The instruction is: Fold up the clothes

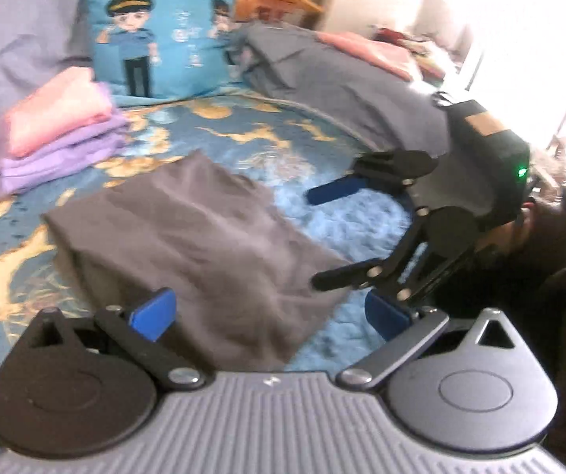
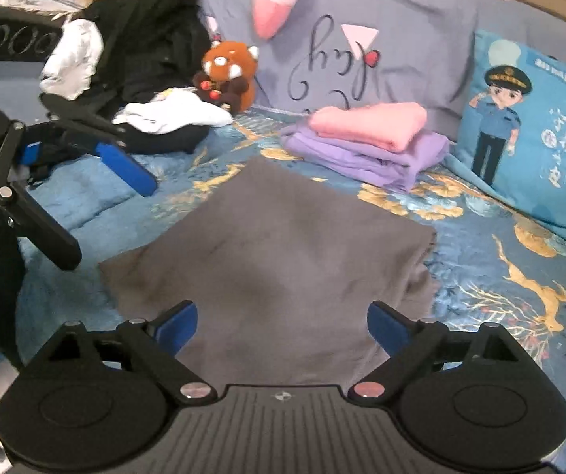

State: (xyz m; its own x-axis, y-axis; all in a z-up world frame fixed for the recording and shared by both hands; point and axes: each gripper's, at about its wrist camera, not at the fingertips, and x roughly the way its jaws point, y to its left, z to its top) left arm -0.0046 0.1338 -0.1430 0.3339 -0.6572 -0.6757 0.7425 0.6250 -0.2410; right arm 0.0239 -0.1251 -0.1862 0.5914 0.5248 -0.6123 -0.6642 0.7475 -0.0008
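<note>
A dark grey garment [image 1: 196, 245] [image 2: 275, 252] lies folded into a flat rectangle on the blue patterned bedspread [image 1: 243, 134]. My left gripper [image 1: 271, 316] hovers at its near edge, jaws wide apart, nothing pinched. From the other side it shows at the left of the right wrist view, left gripper [image 2: 113, 221] open above the bedspread beside the garment. My right gripper [image 2: 283, 326] stands open over the garment's near edge, its pads clear of the cloth. In the left wrist view the right gripper [image 1: 330, 233] is open at the garment's right corner.
A folded pink and purple stack [image 1: 53, 134] [image 2: 370, 138] sits behind the garment. A blue cartoon cushion [image 1: 156, 39] [image 2: 532, 130] leans at the back. A grey duvet [image 1: 342, 79], a red panda plush [image 2: 227, 75], white clothing [image 2: 172, 116] and black clothing [image 2: 144, 47] lie around.
</note>
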